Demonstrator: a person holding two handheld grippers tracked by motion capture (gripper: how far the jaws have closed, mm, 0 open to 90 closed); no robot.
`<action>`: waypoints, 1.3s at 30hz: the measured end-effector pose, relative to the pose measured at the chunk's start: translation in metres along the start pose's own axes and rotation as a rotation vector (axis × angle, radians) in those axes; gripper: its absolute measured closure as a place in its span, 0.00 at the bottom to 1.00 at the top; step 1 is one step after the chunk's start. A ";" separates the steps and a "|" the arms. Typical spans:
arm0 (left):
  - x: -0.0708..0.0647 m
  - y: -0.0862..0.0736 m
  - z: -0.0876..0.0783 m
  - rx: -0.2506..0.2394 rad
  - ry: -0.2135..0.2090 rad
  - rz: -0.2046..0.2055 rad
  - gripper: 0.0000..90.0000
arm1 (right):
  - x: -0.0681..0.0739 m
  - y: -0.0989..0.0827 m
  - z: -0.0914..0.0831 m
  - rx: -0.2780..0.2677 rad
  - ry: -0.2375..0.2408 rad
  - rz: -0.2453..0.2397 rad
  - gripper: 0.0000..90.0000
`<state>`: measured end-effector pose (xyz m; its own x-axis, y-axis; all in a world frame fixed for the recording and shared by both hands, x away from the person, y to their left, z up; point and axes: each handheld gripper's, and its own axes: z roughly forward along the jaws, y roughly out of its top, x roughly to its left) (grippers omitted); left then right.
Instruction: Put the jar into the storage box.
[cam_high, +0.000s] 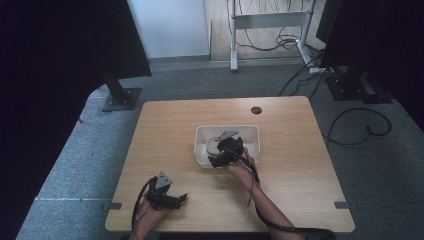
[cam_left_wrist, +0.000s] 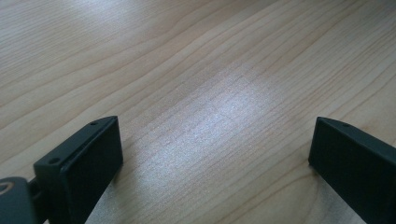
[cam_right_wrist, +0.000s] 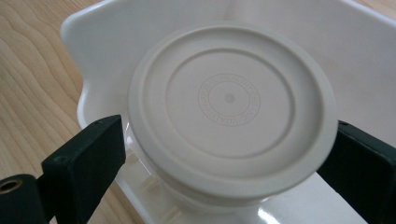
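Observation:
A white rectangular tray (cam_high: 251, 129) sits at the middle of the wooden table (cam_high: 165, 130). Inside it stands a round jar with a cream lid (cam_high: 214, 144). My right gripper (cam_high: 220, 153) reaches over the tray's near left part. In the right gripper view the cream lid (cam_right_wrist: 229, 100) lies between the jaws of my right gripper (cam_right_wrist: 229, 161), which stand wide apart at its two sides, open; whether they touch it I cannot tell. The tray wall (cam_right_wrist: 100, 32) rises behind. My left gripper (cam_high: 180, 198) rests low near the table's front left, open (cam_left_wrist: 215, 154) over bare wood.
A dark cable hole (cam_high: 256, 110) sits near the table's far edge. Monitor stands (cam_high: 120, 95) and loose cables (cam_high: 360, 130) lie on the grey floor beyond. Bare wood lies to the tray's left and right.

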<state>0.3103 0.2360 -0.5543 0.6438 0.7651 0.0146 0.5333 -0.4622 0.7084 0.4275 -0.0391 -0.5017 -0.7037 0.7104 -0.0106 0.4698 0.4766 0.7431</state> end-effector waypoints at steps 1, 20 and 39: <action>0.000 0.000 0.000 0.000 0.000 0.000 0.03 | 0.000 0.000 -0.001 -0.001 0.001 -0.003 0.04; 0.000 0.000 0.000 0.000 0.000 0.000 0.03 | -0.004 -0.008 -0.016 -0.016 0.005 -0.020 0.05; 0.000 0.000 0.000 0.000 0.000 0.000 0.03 | -0.004 -0.018 -0.033 -0.033 0.013 -0.038 0.05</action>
<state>0.3103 0.2360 -0.5544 0.6437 0.7651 0.0145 0.5331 -0.4620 0.7088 0.4040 -0.0673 -0.4934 -0.7280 0.6849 -0.0304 0.4252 0.4858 0.7637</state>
